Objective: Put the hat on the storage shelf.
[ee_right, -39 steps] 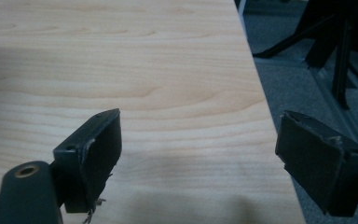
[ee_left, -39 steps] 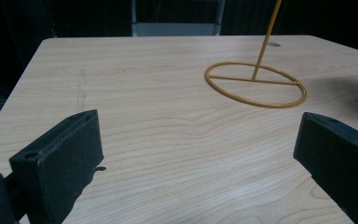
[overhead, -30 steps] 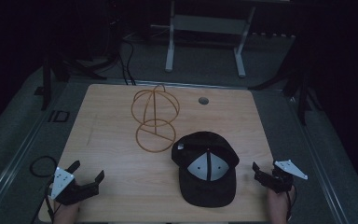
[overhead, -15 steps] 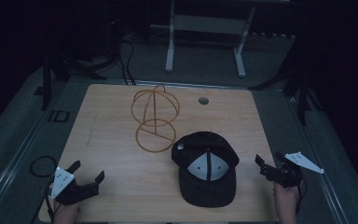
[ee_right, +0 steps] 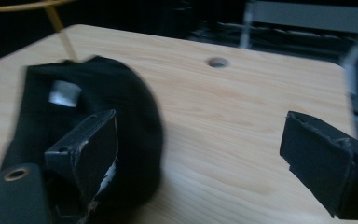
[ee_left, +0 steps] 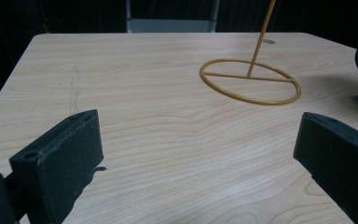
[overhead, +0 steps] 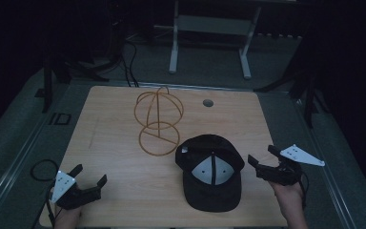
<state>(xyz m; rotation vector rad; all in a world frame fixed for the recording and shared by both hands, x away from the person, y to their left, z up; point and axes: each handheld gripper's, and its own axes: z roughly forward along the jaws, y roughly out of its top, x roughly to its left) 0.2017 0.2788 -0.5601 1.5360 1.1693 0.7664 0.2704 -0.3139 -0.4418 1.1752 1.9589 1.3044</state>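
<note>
Right tongs (overhead: 262, 160) spread beside black cap (overhead: 211, 171), left tongs (overhead: 88, 174) spread, low on table (overhead: 124, 157)

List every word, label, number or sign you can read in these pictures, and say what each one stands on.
"ID": pale letters on the dark grey floor mat left of the light wooden table.
White tag inside the upturned black baseball cap: too small and blurred to read.
No readable text on the gold wire hat stand or either gripper.
</note>
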